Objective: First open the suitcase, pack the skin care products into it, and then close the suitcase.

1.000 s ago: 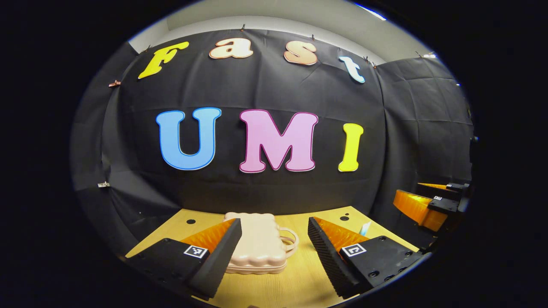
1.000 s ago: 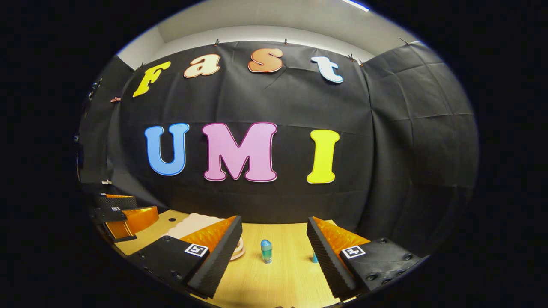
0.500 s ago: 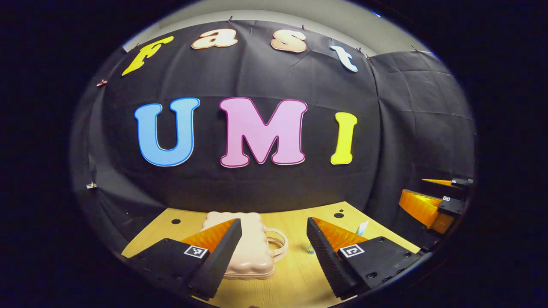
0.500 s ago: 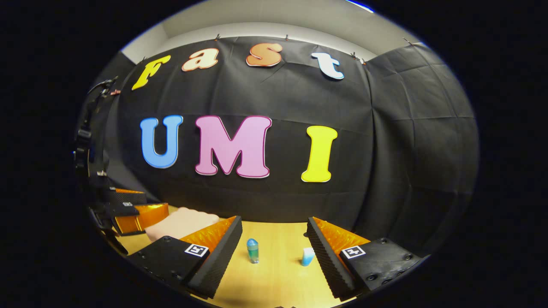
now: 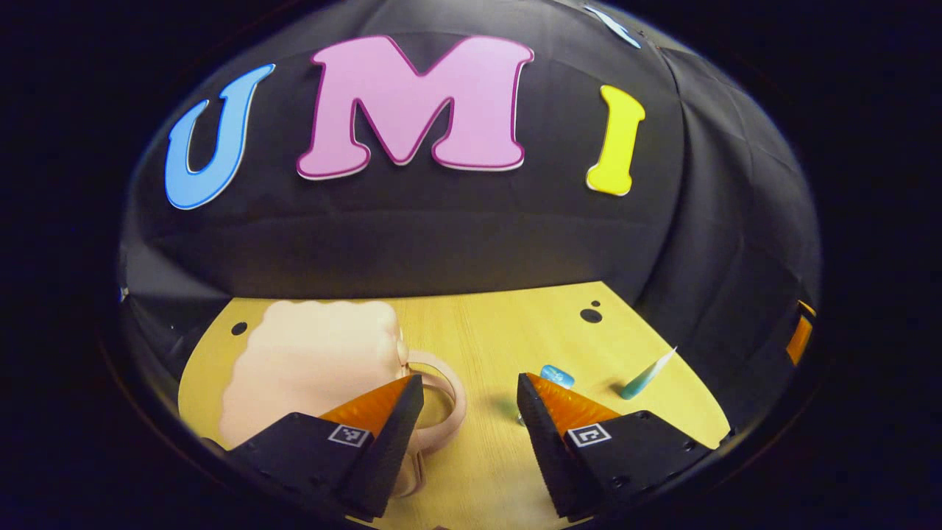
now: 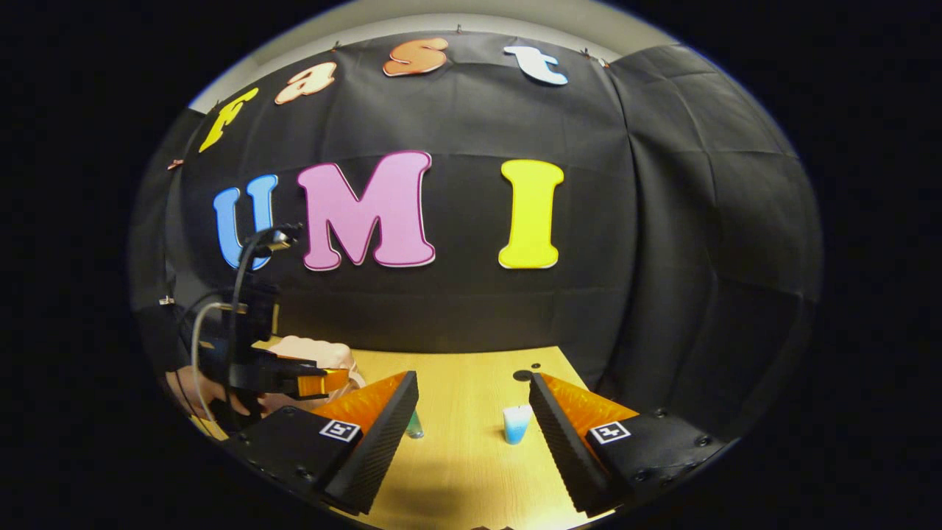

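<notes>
Because the suitcase [image 5: 309,361] is looking like a small moulded shell of pale pink plastic with a scalloped outline, it is probably going to handle light and stiff, with a smooth, rather slippery skin that could be skating over the wood when pushed. The looped handle [image 5: 441,386] sticking out of its side is seeming the safest place to pinch; the seam near that handle is the likely spot for prising the lid, though no latch is showing clearly. It is lying flat and closed toward the left side of the desk [image 5: 493,331], not far from the back edge.

The left hand-held gripper [image 5: 465,412] is hanging just above the handle with its jaws apart and nothing between them; one finger is overlapping the loop in the left gripper view, and whether it is touching I cannot tell.

Further toward the right edge, the skin care products are waiting: a small blue capsule-like bottle [image 5: 557,376], a slim teal tube [image 5: 646,374] leaning on its side, and a little pale-blue jar [image 6: 516,424] standing upright. They are looking small, light and easy to tip.

The right hand-held gripper [image 6: 471,419] is hovering over that part of the desk, its jaws also spread and empty.
</notes>
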Demonstrator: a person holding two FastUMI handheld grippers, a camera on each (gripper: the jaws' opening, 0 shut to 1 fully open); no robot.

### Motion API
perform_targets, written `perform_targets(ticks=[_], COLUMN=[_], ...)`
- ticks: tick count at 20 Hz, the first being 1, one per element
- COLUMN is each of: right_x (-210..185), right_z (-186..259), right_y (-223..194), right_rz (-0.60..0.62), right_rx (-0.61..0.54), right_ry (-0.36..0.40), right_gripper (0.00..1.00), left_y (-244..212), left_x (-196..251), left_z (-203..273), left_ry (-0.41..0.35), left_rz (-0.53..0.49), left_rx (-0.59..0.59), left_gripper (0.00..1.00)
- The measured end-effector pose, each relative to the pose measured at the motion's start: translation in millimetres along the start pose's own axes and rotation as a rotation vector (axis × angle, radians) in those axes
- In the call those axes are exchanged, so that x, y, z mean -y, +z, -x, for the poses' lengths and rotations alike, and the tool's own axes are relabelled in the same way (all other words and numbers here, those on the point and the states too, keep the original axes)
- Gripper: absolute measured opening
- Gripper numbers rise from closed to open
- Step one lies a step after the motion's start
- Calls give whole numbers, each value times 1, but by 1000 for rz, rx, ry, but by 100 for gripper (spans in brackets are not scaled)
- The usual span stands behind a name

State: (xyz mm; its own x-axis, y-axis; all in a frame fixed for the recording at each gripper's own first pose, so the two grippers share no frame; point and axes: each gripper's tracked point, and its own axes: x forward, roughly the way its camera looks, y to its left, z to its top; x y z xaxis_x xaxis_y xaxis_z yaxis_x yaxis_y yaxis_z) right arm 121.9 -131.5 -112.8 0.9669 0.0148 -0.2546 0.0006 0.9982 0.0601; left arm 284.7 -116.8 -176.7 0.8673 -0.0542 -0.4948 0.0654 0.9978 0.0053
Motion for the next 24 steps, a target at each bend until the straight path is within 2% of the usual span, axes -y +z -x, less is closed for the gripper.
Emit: perform_targets(ticks=[4,8,9,10,13,14,18,20,22,24], right_x=[1,0,-4,-9,-8,-6,-4,-11,-29,-45], right_z=[-15,-19,-18,-16,-20,-22,-30,-30,-25,-20], right_y=[-10,-34,-39,-46,-54,-54,-54,-59,-60,-56], right_rz=[5,-15,-37,-49,-35,-43,-82,-100,-103,-98], right_rx=[-22,-89,-114,-133,-154,-156,-170,-190,-202,-195], right_ry=[28,58,76,91,108,108,103,110,154,189], right_gripper=[97,98,98,98,97,97,97,98,97,97], left_y=[-39,-51,-57,-61,-72,-71,-40,-17,15,54], left_x=[2,-7,-11,-14,-20,-20,-13,-14,-19,-48], left_z=[-55,-87,-94,-98,-112,-110,-90,-70,-48,-17], left_ry=[32,111,129,141,157,155,110,89,61,64], left_rz=[32,27,30,43,58,54,29,43,97,112], left_rx=[-166,-230,-256,-281,-316,-318,-276,-286,-260,-209], left_gripper=[78,70,61,57,25,24,12,11,11,11])
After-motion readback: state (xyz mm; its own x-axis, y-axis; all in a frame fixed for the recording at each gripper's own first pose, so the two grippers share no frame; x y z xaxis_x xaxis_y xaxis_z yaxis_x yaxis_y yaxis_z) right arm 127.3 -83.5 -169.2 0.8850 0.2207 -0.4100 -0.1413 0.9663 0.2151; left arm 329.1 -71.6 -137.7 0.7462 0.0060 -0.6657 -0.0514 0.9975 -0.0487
